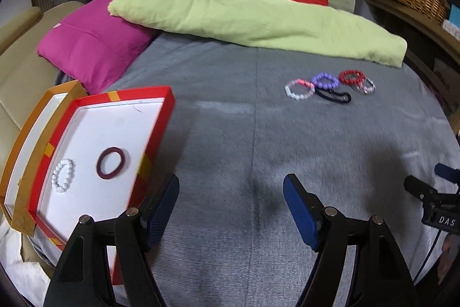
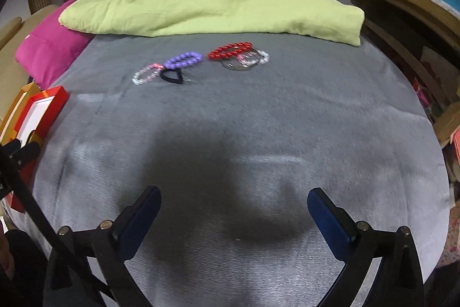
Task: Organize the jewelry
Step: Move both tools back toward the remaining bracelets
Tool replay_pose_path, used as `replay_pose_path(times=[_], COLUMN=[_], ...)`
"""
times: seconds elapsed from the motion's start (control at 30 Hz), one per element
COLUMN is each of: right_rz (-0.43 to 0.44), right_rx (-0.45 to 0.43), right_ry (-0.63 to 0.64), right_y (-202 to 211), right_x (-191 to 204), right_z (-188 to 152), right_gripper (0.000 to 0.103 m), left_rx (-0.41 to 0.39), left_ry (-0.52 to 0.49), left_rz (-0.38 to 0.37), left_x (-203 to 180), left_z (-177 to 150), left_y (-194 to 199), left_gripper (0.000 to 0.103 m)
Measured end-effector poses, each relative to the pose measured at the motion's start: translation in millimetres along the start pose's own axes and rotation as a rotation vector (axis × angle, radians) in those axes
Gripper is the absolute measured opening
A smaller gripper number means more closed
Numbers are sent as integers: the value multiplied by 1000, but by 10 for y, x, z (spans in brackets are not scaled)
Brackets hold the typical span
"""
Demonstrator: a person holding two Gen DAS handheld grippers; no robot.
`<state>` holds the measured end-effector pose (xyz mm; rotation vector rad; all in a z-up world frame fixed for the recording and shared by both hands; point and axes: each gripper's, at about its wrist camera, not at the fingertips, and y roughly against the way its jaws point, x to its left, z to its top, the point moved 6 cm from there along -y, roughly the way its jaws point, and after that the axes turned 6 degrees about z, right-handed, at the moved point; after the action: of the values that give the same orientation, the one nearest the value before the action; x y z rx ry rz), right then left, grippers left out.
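Partial sorting of jewelry on a grey bedspread (image 2: 258, 134). Two pieces already lie in the red-rimmed, white-floored cardboard tray (image 1: 115, 117) at the bed's left edge: a white beaded bracelet (image 1: 63, 175) and a maroon ring-shaped band (image 1: 112, 163), apart from one another. Left to move, by this judgement, is the cluster farther up the bed: a clear-and-pink beaded bracelet (image 2: 145, 74), a purple beaded bracelet (image 2: 183, 60), a black elastic hair tie (image 2: 172, 76), a red beaded bracelet (image 2: 230, 50) and overlapping clear bangles (image 2: 247, 61). The left claw (image 1: 230, 209) hangs wide open beside the tray, holding nothing. The right claw (image 2: 234, 216) is likewise spread wide and empty, well short of the cluster.
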<state>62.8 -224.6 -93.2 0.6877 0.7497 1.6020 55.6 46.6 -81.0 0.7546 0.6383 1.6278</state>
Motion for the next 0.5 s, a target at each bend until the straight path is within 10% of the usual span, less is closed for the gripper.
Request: replay_pose_path(times=[0.5], right_rz=[74], right_rx=[46], right_ry=[-188], right_y=[-179], right_x=[-403], right_z=[455], right_gripper=[95], left_rx=[52], left_ry=[35], left_rz=[-65], left_x=[-54], left_z=[-135], left_y=[-260], left_gripper=[76])
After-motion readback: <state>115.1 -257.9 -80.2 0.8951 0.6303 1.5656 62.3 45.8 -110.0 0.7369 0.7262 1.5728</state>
